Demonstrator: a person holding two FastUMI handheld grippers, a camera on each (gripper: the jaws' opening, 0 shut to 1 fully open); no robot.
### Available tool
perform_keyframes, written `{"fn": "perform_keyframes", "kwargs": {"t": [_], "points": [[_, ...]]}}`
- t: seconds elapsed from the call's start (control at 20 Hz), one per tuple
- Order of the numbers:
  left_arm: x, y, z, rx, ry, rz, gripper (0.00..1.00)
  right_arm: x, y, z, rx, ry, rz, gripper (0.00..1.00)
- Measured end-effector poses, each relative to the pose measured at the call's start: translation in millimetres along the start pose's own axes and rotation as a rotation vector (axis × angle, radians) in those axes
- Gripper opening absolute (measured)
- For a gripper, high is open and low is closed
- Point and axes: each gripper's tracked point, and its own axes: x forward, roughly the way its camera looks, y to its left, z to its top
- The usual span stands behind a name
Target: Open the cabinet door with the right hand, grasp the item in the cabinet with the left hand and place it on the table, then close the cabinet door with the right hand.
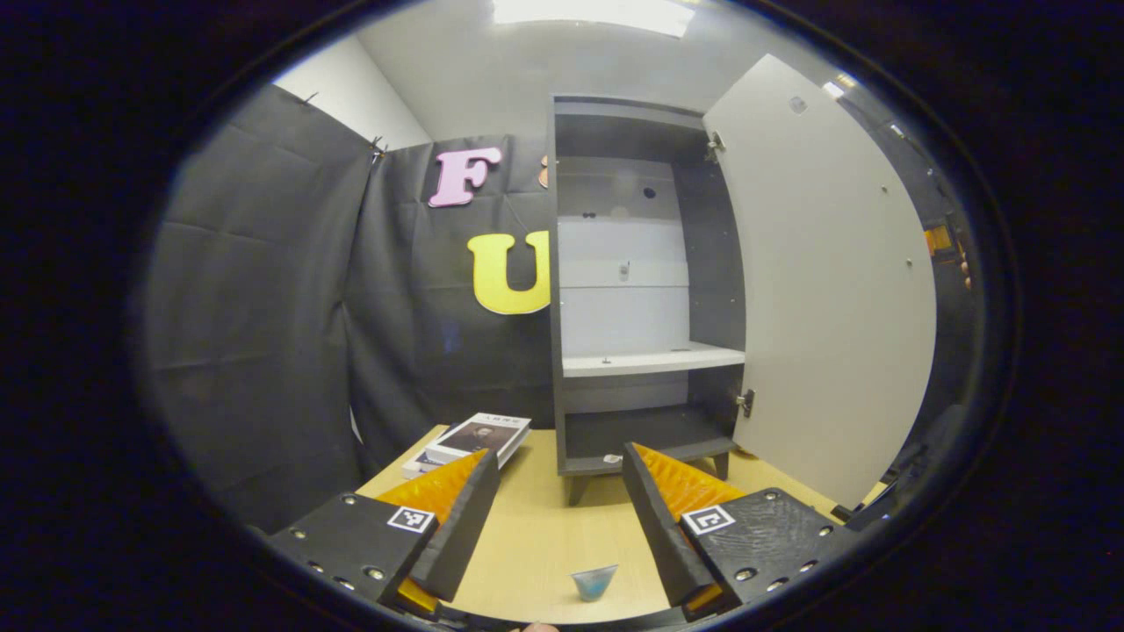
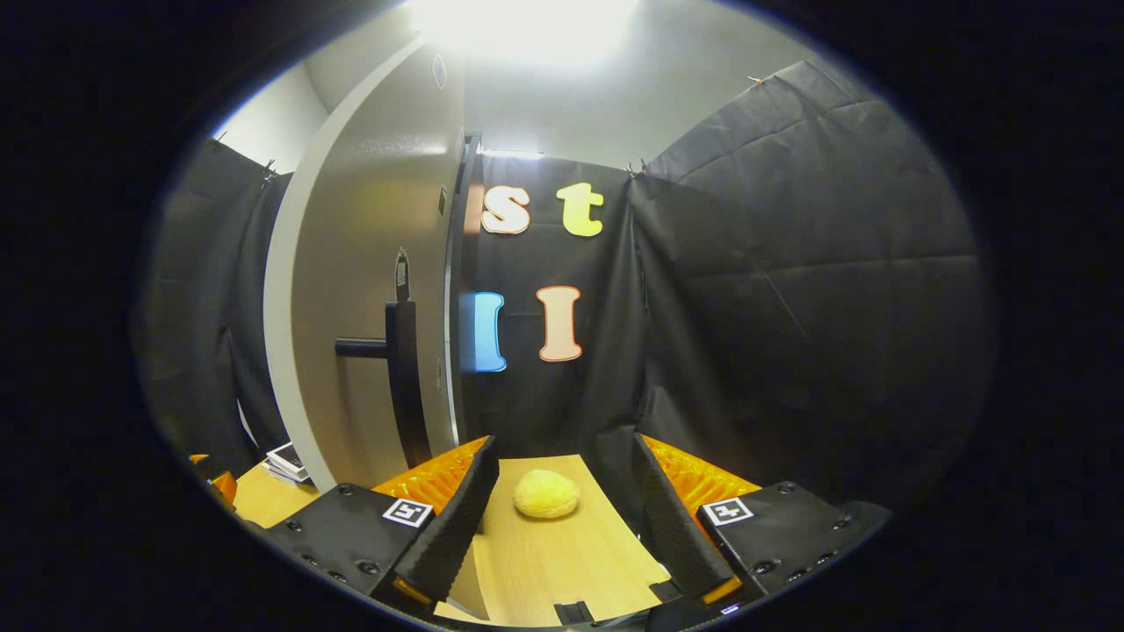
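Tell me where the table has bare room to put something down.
Bare table lies between the cabinet feet and the small blue cup. Left of it is crowded by the books. In the right gripper view, open wood surrounds the yellow bun, right of the open door.

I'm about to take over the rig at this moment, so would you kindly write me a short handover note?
Left gripper: open, empty, above the table, facing the cabinet.
Right gripper: open, empty, beside the outer face of the cabinet door, near its handle.
Door swung wide open; the shelves look bare. A small blue cup sits on the table below the left gripper.
Done: door opened; item apparently taken out.
Left: close the door with the right gripper.
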Motion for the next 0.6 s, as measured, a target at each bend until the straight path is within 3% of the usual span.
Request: {"fn": "perform_keyframes", "kwargs": {"t": [0.05,0.1,0.2,0.6], "points": [[0,5,0,0.002,-0.004,-0.001,0.87,-1,1,1,-0.003,-0.001,-0.011,0.96],[0,10,1,0.007,-0.006,-0.002,0.87,-3,3,1,-0.004,-0.003,-0.021,0.92],[0,19,1,0.017,-0.006,-0.004,0.87,-8,10,-1,0.000,-0.004,-0.028,0.96],[5,54,-7,-0.002,-0.013,-0.021,0.87,-21,45,0,-0.006,-0.009,-0.013,0.92]]}}
